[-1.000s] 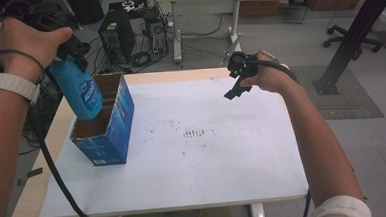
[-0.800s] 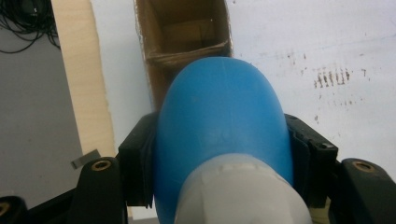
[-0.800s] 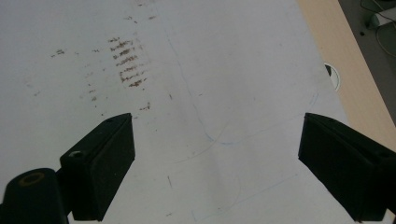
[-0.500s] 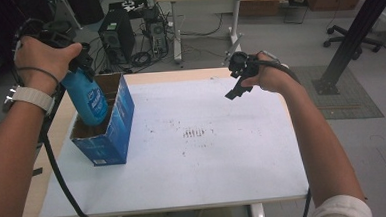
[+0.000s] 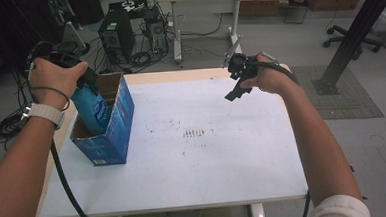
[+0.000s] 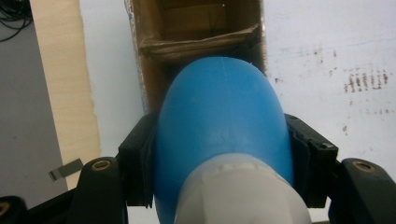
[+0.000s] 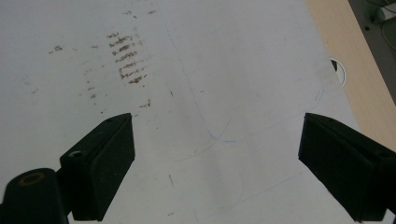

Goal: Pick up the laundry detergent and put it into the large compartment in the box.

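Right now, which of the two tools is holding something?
The left tool, at the table's left: its jaws clamp a blue bottle over the open cardboard box. The right tool hangs open above the bare white tabletop.

Near the left edge of the table (image 5: 195,188): an open cardboard box (image 5: 113,137), its opening taken up by a blue bottle (image 5: 92,110) and the left gripper (image 5: 87,81). From the box across to the right edge and down to the front edge: free, flat surface. Above the far right corner: the right gripper (image 5: 236,88), jaws wide apart.
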`<action>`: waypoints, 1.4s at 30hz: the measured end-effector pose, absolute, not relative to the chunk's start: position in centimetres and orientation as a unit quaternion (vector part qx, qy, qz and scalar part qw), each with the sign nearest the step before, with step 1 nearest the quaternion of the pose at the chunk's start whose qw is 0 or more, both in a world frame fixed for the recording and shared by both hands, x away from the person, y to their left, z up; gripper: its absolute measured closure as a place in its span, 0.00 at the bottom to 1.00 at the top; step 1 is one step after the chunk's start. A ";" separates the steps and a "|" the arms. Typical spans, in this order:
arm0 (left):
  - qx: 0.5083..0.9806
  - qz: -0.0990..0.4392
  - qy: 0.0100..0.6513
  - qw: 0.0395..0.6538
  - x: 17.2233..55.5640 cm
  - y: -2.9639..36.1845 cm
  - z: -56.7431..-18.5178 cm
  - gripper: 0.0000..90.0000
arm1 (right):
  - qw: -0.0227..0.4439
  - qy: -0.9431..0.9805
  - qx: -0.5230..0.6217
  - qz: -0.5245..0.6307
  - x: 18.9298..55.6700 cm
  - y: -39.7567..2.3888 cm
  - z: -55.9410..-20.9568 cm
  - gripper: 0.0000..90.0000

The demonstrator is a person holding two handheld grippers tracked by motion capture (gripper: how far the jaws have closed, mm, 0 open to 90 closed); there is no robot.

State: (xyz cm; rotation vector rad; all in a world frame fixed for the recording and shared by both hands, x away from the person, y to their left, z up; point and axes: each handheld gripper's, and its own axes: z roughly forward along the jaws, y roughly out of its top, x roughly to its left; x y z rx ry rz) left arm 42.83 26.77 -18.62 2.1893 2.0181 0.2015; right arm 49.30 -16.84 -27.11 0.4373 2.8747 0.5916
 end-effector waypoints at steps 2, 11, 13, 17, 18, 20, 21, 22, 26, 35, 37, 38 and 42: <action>0.731 0.071 0.674 0.075 42.9 26.8 -19.3 0.42 | 0.086 0.965 0.146 0.198 49.3 -16.8 -27.1 0.12; 0.730 0.069 0.676 0.074 43.2 26.8 -21.7 0.42 | 0.084 0.966 0.145 0.196 49.3 -16.6 -27.4 0.12; 0.730 0.073 0.675 0.075 43.3 26.7 -22.3 0.42 | 0.084 0.966 0.146 0.196 49.3 -16.7 -27.5 0.12; 0.730 0.073 0.676 0.069 43.4 26.6 -23.2 0.42 | 0.084 0.966 0.149 0.195 49.4 -16.8 -27.4 0.12; 0.730 0.075 0.676 0.069 43.5 26.6 -23.4 0.42 | 0.084 0.966 0.149 0.195 49.4 -16.7 -27.4 0.12; 0.731 0.076 0.674 0.070 43.5 26.6 -23.8 0.42 | 0.085 0.966 0.148 0.195 49.4 -16.7 -27.5 0.12; 0.732 0.075 0.674 0.069 43.5 26.5 -24.1 0.42 | 0.084 0.966 0.149 0.195 49.4 -16.7 -27.5 0.12; 0.732 0.075 0.673 0.068 43.5 26.5 -24.3 0.42 | 0.084 0.966 0.149 0.196 49.4 -16.7 -27.5 0.12; 0.731 0.073 0.674 0.072 43.6 26.5 -25.0 0.42 | 0.082 0.966 0.149 0.194 49.3 -16.7 -27.7 0.12; 0.732 0.070 0.675 0.065 43.8 26.6 -26.3 0.42 | 0.081 0.966 0.150 0.194 49.4 -16.9 -27.9 0.12; 0.732 0.069 0.675 0.065 43.8 26.7 -26.5 0.42 | 0.080 0.966 0.152 0.194 49.4 -16.9 -27.9 0.12; 0.732 0.069 0.675 0.065 43.8 26.7 -26.6 0.42 | 0.081 0.966 0.152 0.194 49.4 -16.9 -27.9 0.12; 0.732 0.066 0.675 0.063 43.8 26.7 -27.0 0.42 | 0.081 0.966 0.152 0.194 49.4 -16.9 -27.9 0.12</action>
